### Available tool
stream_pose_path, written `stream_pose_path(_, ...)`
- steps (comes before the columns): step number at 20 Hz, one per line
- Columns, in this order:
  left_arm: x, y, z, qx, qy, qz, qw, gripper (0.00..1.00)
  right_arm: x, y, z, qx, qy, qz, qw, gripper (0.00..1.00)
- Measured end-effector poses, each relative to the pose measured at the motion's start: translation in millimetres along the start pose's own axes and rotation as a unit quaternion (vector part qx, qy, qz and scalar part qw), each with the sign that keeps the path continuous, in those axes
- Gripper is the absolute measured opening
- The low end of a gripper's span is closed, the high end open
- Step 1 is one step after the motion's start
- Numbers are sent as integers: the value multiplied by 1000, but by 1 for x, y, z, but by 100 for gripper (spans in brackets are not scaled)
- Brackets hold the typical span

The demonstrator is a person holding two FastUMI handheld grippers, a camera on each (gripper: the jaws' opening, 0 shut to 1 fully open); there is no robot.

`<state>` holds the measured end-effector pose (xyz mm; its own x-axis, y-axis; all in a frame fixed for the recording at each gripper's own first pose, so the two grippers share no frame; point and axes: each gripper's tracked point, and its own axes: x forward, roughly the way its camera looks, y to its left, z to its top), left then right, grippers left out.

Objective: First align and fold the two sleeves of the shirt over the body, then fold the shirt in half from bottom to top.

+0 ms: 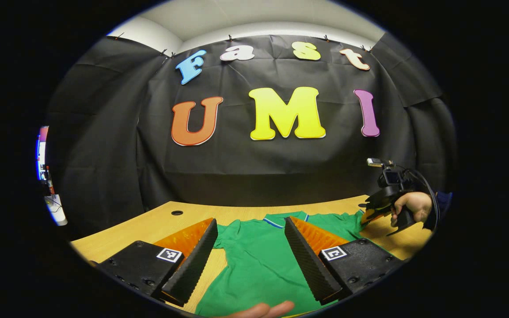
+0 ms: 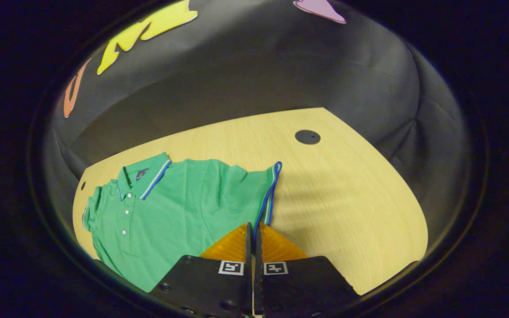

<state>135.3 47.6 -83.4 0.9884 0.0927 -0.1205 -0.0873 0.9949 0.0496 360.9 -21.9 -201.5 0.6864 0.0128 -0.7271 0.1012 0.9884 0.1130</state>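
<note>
Shirt: green short-sleeved polo shirt (image 2: pixel 179 207), flat on pale wooden table (image 2: pixel 347 194).
Right gripper (image 2: pixel 253 232): fingers pressed together, seemingly pinching the sleeve's striped cuff (image 2: pixel 268 198) for folding.
Left gripper (image 1: pixel 251 240): spread, hovering above the shirt.

A: The left gripper view looks evenly lit and sharp, though its edges bow strongly.

B: The right gripper view is dimmer; soft shadows cross the counter (image 2: pixel 347 198), and the rim darkens.
</note>
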Motion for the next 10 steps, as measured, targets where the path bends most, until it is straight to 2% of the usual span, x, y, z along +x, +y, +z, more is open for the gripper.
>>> stream_pose_path(3,1,9,-8,-3,9,9,1000,98,-17,36,10,-24,-27,18,999,2)
stream_pose_path(7,1,32,-16,-4,20,35,999,99,-22,89,7,-98,-53,18,994,2)
stream_pose_path(9,-2,40,-23,-13,28,39,999,95,-22,116,-3,-104,-52,34,993,2)
stream_pose_path(10,-4,43,-27,-18,32,39,999,99,-20,127,-8,-98,-45,44,993,2)
